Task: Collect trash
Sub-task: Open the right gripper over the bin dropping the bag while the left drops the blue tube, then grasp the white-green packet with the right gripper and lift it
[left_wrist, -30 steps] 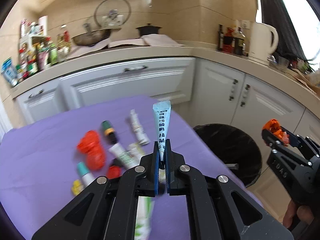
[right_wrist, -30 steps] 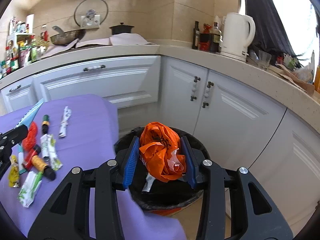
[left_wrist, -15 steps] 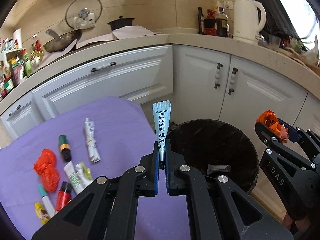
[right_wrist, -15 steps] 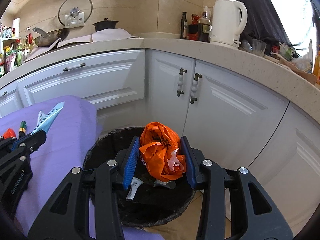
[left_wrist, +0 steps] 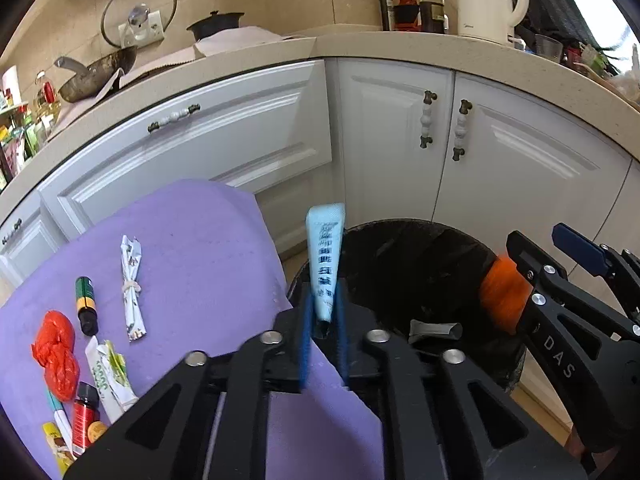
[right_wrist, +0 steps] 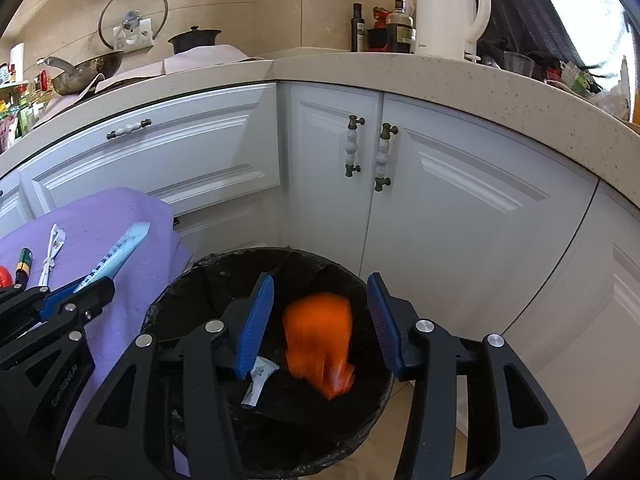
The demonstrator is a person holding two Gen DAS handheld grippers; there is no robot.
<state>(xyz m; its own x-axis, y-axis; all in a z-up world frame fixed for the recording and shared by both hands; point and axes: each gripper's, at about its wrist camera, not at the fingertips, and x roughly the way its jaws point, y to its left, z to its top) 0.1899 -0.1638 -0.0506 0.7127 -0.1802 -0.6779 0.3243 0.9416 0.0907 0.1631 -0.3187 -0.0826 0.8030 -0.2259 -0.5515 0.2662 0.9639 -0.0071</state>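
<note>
My left gripper hangs over the near rim of the black trash bin. Its jaws are opening, and the light-blue tube stands between the pads with a gap on each side. My right gripper is above the bin and its jaws are opening too. The orange plastic bag is blurred, clear of both pads, falling into the bin. In the left wrist view the right gripper is at the right with the orange bag under it. The right wrist view has the left gripper and the tube at the left.
A purple cloth-covered table left of the bin holds a red bag, a green-black cylinder, a white wrapper and several sachets. White cabinets and a counter with a kettle curve behind. A crumpled wrapper lies in the bin.
Both grippers have swung right from the table to over the bin. The right jaws have spread and let go of the orange bag. The left jaws have parted around the tube.
</note>
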